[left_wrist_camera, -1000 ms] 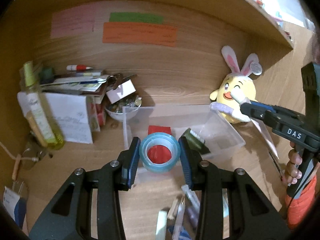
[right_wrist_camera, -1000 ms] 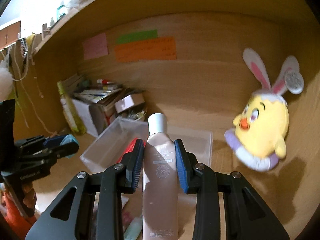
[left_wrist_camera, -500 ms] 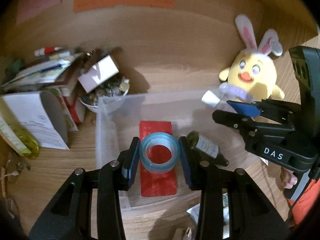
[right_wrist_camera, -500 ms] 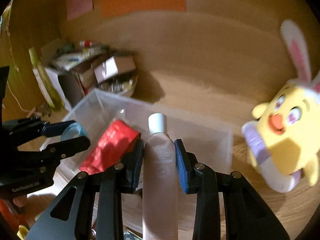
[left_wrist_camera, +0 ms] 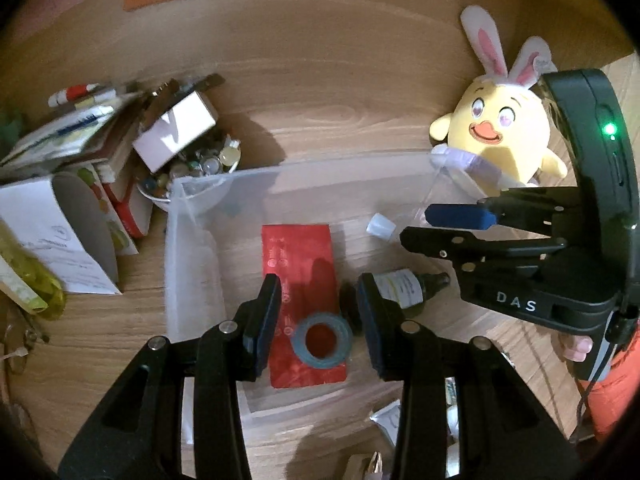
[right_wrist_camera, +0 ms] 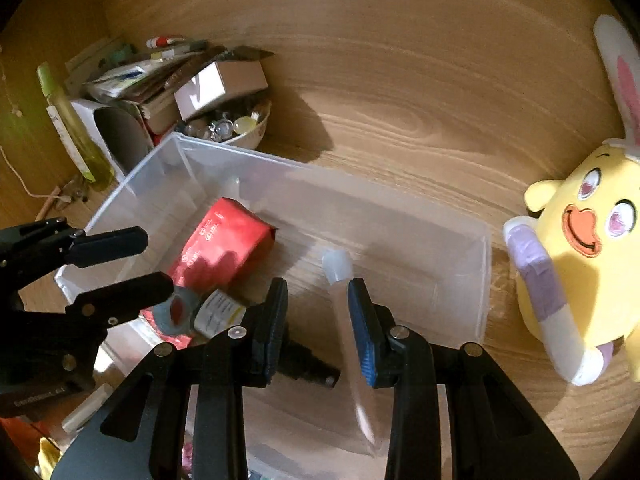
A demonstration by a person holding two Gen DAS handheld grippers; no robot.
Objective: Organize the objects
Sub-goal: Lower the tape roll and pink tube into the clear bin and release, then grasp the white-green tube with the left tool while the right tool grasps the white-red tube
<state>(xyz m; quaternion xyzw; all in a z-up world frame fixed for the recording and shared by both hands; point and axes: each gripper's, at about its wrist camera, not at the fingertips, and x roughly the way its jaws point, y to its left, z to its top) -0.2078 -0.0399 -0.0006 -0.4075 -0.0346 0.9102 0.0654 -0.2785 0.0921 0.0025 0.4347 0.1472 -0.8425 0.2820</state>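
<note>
Two sets of tongs hang over the clear plastic bin (left_wrist_camera: 192,240) on the wooden tabletop (left_wrist_camera: 340,120), both angled steeply down into it. Left tongs (left_wrist_camera: 318,320) are spread wide and grip nothing; the blue tape roll (left_wrist_camera: 322,342) lies flat below the gap, on the glossy red packet (left_wrist_camera: 298,264). Right tongs (right_wrist_camera: 316,328) are parted too. The slim translucent bottle (right_wrist_camera: 344,312) with its white cap is blurred and lies along the inner face of the right-hand finger, and whether it touches that pad I cannot tell; the other pad stands clear of it.

From the left wrist view you get the right tongs (left_wrist_camera: 452,224) side-on, blue pads apart, only the bottle's white cap (left_wrist_camera: 380,225) poking out past them, and a green light glowing on the handle. The right wrist view gives more: the bottle's full length over the bin floor, and the dark dropper bottle (right_wrist_camera: 224,314) with its pale label lying beside the tape roll (right_wrist_camera: 176,312).

Outside the bin, a yellow plush chick (left_wrist_camera: 496,136) with bunny ears sits just off the far right corner. A white bowl (right_wrist_camera: 248,136) of glassy beads, a small cardboard box (left_wrist_camera: 176,136) and stacked papers crowd the left.
</note>
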